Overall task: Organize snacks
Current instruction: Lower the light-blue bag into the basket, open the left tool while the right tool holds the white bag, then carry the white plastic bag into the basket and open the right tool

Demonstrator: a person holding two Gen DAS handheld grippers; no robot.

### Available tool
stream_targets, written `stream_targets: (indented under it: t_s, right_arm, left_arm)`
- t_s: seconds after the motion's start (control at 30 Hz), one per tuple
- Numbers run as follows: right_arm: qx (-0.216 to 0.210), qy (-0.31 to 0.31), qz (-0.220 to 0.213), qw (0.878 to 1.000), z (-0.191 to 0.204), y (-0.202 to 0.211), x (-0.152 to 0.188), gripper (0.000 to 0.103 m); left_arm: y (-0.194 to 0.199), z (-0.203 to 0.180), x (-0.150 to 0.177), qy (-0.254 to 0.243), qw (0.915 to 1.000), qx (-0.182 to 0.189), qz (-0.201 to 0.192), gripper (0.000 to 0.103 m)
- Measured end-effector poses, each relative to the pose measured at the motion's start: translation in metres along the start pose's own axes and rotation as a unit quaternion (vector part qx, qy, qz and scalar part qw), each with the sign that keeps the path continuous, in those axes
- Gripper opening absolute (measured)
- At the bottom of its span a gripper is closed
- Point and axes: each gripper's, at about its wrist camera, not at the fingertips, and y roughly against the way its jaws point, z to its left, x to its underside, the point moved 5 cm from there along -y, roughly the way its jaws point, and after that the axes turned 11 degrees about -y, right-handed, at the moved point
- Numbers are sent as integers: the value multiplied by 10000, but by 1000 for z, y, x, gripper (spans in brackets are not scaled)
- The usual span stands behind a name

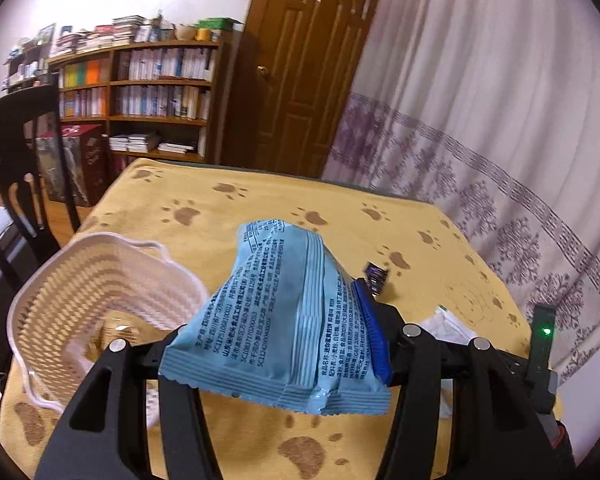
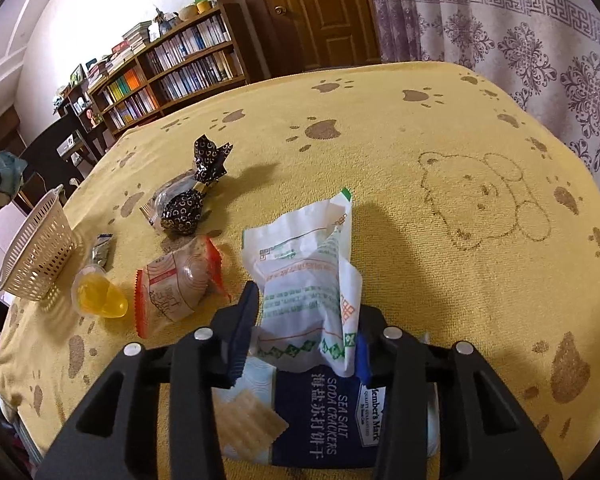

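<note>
Behind, yellow paw-print cloth [image 2: 380,128] meets bookshelves [image 1: 156,92], door [image 1: 308,64].

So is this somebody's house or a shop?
Most likely somebody's home, a living or dining room. There is a bookshelf crammed with books, a wooden door, patterned curtains, and a table under a yellow paw-print cloth with snacks on it.

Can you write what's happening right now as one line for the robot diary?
left gripper: shut on blue snack bag | right gripper: shut on white-green packet | basket: on table
</note>
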Motion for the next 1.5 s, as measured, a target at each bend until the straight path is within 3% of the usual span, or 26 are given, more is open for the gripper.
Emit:
stream_targets:
  t_s: [0.27,0.57,0.6,0.7,0.77,1.03,1.5]
  right_arm:
    - [-445,-598,37,9972,-11,11,-9,39]
    - [-575,-610,-20,9965,-4,19,-10,38]
    - [-573,-614,-15,9965,-4,19,-10,38]
    - [-568,-644,-19,9963,-6,19,-10,38]
    - [-583,-658,-42,9961,-6,20,-11,38]
    - [-745,-716,-69,9946,-5,27,-14,38]
    - [-1386,-853,-148,9866,16,55,-19,38]
  left_arm:
    - [24,59,2,429,9973,-543,-236,56]
    - [34,109,11,751,9912,-1055,-269,56]
    - [34,112,12,790,9904,-1107,-261,57]
    - [33,123,15,931,9873,-1256,-290,77]
    - [34,129,17,986,9851,-1381,-293,86]
    - [37,137,19,1102,9821,-1496,-307,86]
    - [54,131,13,1068,9805,-1561,-537,87]
